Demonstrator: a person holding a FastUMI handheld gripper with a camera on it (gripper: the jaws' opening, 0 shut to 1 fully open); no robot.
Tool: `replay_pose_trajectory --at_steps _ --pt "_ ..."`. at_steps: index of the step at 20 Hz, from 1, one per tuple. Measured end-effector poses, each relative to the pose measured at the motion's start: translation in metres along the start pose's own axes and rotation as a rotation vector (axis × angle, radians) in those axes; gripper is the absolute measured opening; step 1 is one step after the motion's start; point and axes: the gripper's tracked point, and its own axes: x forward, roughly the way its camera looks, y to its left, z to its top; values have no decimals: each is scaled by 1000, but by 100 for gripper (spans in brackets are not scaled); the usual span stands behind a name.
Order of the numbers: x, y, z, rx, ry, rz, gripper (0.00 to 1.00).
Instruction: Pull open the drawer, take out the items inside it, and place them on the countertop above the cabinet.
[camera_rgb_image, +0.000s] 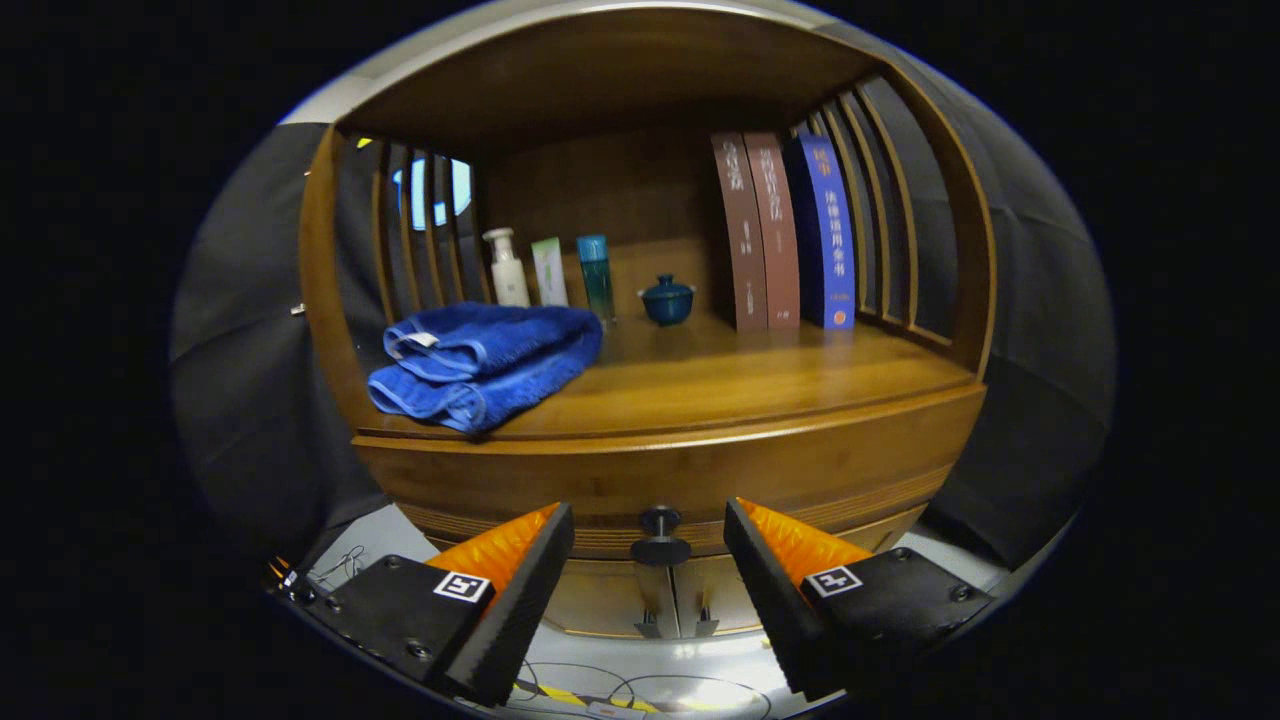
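A wooden cabinet (690, 460) with slatted side walls stands ahead of the gripper (650, 535), its drawer front (800, 478) shut flush below the countertop (740, 385). On the countertop's front left corner lies a folded blue towel (485, 365), one end reaching just over the front edge. Against the back wall on the right stand three upright books (785, 235), two brown and one blue, touching one another. Along the back edge on the left stand a white pump bottle (507, 268), a pale green tube (549, 272) and a teal bottle (596, 275), near each other in a row, with a small dark blue lidded pot (667, 300) between the teal bottle and the books. The dark round drawer knob (659, 537) sits between the gripper's fingers, which are spread wide and touch nothing.
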Motion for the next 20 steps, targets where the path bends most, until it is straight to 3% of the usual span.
replay_pose_trajectory --at_steps 5,12,13,14,20 --pt "34 -9 -23 -2 52 -35 95" --pt "48 -13 -43 -89 134 -71 46" --pt "42 -12 -40 -86 129 -73 46" --pt "50 -13 -42 -71 125 -70 39" --pt "43 -11 -40 -40 114 -61 39"
